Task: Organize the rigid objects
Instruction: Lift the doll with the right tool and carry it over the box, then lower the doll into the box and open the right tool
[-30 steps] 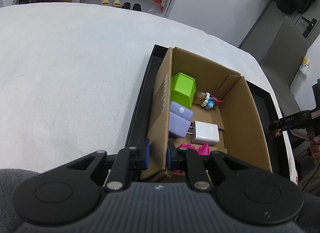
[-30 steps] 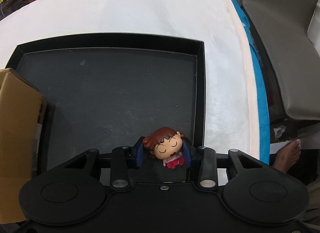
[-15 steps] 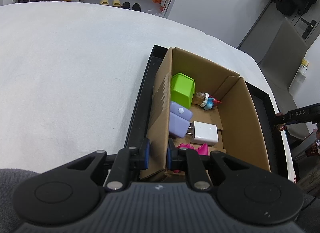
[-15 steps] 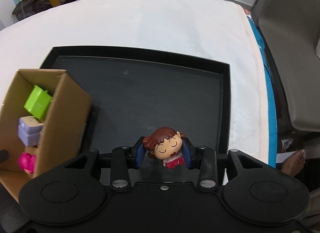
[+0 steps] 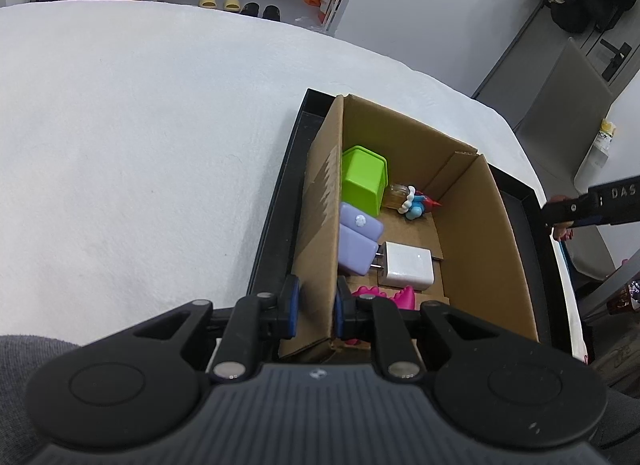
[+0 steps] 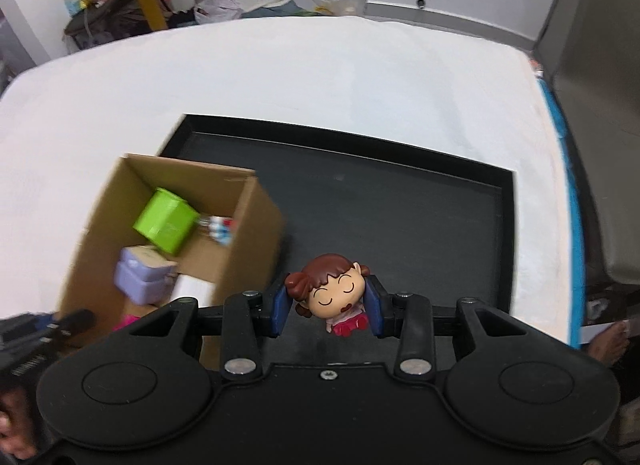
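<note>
My left gripper [image 5: 314, 307] is shut on the near left wall of an open cardboard box [image 5: 472, 233] that stands in a black tray [image 5: 280, 201]. Inside the box lie a green cube [image 5: 362, 179], a purple block [image 5: 356, 243], a white charger [image 5: 406, 269], a small blue figure [image 5: 416, 205] and a pink toy [image 5: 394, 297]. My right gripper [image 6: 328, 309] is shut on a brown-haired doll figurine [image 6: 332, 293] and holds it above the tray floor [image 6: 400, 217], just right of the box [image 6: 224, 245].
The tray sits on a white cloth-covered table [image 5: 140, 145]. A grey chair [image 6: 600, 105] stands past the table's right edge. Shoes and clutter lie on the floor beyond the table. The right gripper's tip [image 5: 592, 205] shows at the right of the left wrist view.
My right gripper has risen and swung left with the doll, so the box has come into its view. The left gripper keeps its hold on the box wall.
</note>
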A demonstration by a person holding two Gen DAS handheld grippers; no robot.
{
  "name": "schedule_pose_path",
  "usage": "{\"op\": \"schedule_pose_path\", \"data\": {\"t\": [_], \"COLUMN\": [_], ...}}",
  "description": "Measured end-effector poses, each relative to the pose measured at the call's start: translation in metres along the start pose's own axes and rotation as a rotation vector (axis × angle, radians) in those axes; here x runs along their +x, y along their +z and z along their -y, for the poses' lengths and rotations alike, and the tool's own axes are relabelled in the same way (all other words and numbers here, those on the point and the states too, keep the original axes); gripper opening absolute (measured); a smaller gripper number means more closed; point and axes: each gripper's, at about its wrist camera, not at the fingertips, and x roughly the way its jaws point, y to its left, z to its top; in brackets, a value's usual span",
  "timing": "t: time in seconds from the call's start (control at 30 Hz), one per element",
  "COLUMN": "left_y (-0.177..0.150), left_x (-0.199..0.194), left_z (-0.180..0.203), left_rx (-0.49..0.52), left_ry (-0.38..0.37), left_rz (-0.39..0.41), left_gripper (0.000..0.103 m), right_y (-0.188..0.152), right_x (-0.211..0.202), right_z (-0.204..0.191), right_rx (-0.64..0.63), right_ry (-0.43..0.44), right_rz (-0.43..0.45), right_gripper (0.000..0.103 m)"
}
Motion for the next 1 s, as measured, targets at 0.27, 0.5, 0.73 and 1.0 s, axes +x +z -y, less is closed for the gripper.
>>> {"op": "schedule_pose_path", "data": {"t": [0.27,0.5,0.73,1.0], "left_y": [0.000,0.000,0.000,0.000], "left_x": [0.000,0.000,0.001,0.001], "left_z": [0.000,-0.001,-0.002,-0.005], "left_rx": [-0.004,-0.003,-0.004,-0.009], "left_ry": [-0.008,-0.013,-0.018,-0.029], "left_rz": [-0.001,-0.001,-0.002,-0.003], "left_gripper": [0.016,0.017,0.017,0.017], "right_y": [0.010,0.020,0.027,0.028], "right_x": [-0.006,-0.006,0.011,0.022], "right_z": [-0.031,-0.056,-0.077,-0.088], "right_rx": [-0.024,-0.043,-0.062,-0.060], "right_ry": [0.042,0.081,0.065,0.040], "right_rz": [0.005,0.004,-0.010,-0.020], "right_gripper": [0.038,0.038,0.038,0.038]}}
